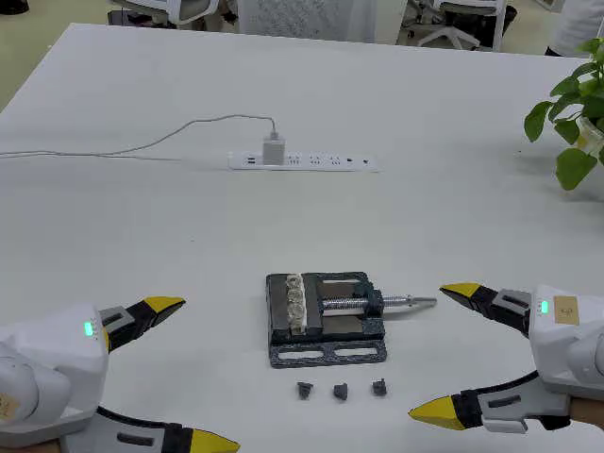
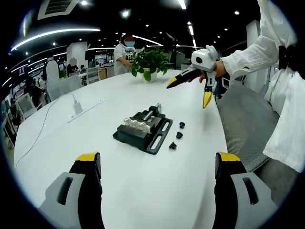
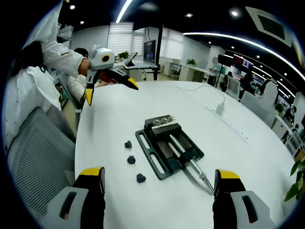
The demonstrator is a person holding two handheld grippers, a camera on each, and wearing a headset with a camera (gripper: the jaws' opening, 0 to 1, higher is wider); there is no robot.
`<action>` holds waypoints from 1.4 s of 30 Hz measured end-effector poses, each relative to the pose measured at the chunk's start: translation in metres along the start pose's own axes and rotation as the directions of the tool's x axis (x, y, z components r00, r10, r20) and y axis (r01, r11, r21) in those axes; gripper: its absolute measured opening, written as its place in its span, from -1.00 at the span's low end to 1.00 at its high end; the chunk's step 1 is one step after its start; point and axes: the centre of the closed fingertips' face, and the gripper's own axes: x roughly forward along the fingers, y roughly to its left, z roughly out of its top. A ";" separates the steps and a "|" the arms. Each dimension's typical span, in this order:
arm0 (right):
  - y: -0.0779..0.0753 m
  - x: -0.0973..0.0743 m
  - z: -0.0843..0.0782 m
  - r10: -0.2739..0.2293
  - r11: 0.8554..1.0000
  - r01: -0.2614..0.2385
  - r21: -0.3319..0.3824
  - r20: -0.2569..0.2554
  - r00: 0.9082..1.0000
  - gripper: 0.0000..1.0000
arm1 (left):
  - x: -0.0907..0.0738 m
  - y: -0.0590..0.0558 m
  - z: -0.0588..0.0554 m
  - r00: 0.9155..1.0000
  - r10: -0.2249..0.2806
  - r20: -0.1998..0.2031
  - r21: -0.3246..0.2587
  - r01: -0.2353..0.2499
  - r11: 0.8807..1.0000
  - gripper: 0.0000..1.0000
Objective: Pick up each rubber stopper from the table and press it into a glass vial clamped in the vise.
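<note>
White tabletop (image 1: 283, 104) is carrying three rubber stoppers (image 1: 339, 391) in a left-to-right row just in front of the vise (image 1: 326, 326), where the glass vials (image 1: 296, 300) are sitting clamped. Both grippers are hovering wide open and empty, the right gripper (image 1: 444, 350) nearer the row, the left gripper (image 1: 189, 373) farther off. Left gripper view is giving the vials side-on as clear domes, while head view is blurring them into one pale strip

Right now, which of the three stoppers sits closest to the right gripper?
The rightmost stopper in the head view, at the row's end toward the right gripper; the other two lie further left.
</note>
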 end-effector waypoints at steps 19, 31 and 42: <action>0.001 0.000 -0.003 0.000 1.000 0.000 0.006 -0.009 1.000 0.83 | 0.002 -0.002 0.000 1.000 -0.005 0.002 -0.003 0.005 1.000 0.98; 0.003 -0.002 -0.003 -0.007 1.000 0.007 0.022 -0.008 1.000 0.76 | 0.001 -0.002 -0.001 1.000 -0.004 0.004 -0.008 0.004 1.000 0.98; 0.011 -0.003 -0.003 -0.001 0.997 0.002 0.080 -0.011 1.000 0.48 | 0.001 -0.002 0.000 1.000 -0.001 0.007 -0.014 0.001 1.000 0.98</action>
